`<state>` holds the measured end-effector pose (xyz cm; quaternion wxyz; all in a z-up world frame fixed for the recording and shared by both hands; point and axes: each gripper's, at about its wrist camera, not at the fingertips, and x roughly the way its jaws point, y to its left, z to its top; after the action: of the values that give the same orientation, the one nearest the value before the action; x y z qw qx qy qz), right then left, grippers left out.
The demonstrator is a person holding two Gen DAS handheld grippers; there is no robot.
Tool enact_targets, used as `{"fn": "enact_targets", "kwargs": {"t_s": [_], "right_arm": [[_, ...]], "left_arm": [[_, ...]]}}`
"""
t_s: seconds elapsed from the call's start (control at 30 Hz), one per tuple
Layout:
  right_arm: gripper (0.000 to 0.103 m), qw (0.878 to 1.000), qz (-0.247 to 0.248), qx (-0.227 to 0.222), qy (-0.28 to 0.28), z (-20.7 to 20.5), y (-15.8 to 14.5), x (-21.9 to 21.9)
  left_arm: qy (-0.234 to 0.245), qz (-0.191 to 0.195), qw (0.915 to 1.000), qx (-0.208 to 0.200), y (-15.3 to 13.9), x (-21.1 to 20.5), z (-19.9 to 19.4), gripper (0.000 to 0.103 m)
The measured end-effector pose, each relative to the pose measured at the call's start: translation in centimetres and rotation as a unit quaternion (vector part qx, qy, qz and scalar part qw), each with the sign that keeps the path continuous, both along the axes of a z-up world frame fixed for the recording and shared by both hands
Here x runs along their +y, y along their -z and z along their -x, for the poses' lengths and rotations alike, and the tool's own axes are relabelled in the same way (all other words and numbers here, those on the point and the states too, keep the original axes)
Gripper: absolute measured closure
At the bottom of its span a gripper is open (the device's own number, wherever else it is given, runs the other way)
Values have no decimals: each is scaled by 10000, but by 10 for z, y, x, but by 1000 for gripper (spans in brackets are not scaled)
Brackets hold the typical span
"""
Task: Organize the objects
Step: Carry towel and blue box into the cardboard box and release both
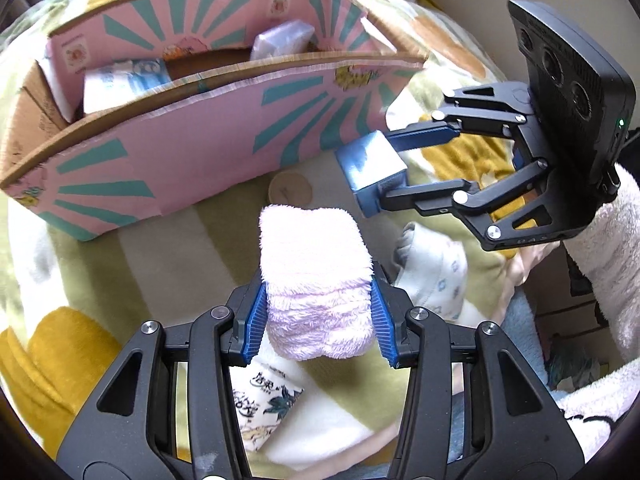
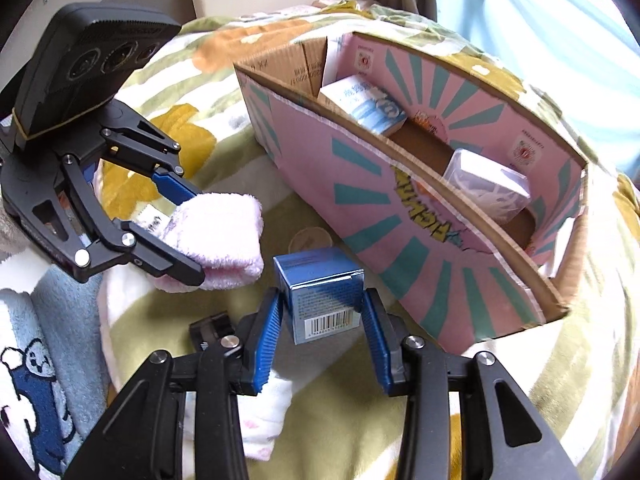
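Observation:
My left gripper [image 1: 318, 308] is shut on a folded pink fluffy towel [image 1: 316, 272], held above the blanket; it also shows in the right wrist view [image 2: 224, 236]. My right gripper [image 2: 322, 312] is shut on a small blue box [image 2: 324, 292] with a barcode, also seen in the left wrist view [image 1: 370, 166]. Both hover just in front of a pink and teal cardboard box [image 1: 192, 152], open on top [image 2: 420, 216]. Inside it lie a white and blue packet [image 2: 364, 106] and a clear plastic pack [image 2: 488, 184].
A green, yellow and white blanket [image 1: 140, 272] covers the surface. A round wooden disc [image 1: 290, 188] lies by the box front. A white patterned sock [image 1: 436, 276], a printed pouch [image 1: 260, 404] and a blue cartoon towel [image 2: 36, 356] lie nearby.

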<state>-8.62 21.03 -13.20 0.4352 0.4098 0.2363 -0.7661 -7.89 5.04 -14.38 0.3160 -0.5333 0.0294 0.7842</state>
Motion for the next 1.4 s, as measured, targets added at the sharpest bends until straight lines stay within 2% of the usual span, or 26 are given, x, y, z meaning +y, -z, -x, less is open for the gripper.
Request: {"fn": "enact_targets", "kwargs": {"t_s": [0.4, 0.6, 0.73, 0.87, 1.0, 1.13, 1.4], "right_arm": [[66, 9978, 369, 256, 493, 9, -80, 0], [66, 9937, 329, 284, 1033, 36, -106, -8], [66, 9887, 349, 175, 1446, 59, -112, -13], [66, 9800, 531, -151, 1913, 89, -112, -19], [66, 9732, 476, -251, 2237, 111, -106, -31], [66, 9651, 437, -395, 2552, 133, -97, -42], [66, 9427, 335, -914, 3192, 161, -62, -47]], "left_arm": [[-321, 177, 9967, 730, -78, -5, 7, 61], [-940, 220, 9895, 1075, -115, -24, 38, 61], [-1307, 249, 9845, 1140, -125, -33, 65, 61], [-1572, 383, 9802, 1138, -125, -35, 92, 61], [-1733, 524, 9774, 1094, -115, -34, 118, 61], [-1831, 458, 9780, 886, -99, -33, 142, 61], [-1906, 385, 9789, 634, -67, -32, 164, 61]]}}
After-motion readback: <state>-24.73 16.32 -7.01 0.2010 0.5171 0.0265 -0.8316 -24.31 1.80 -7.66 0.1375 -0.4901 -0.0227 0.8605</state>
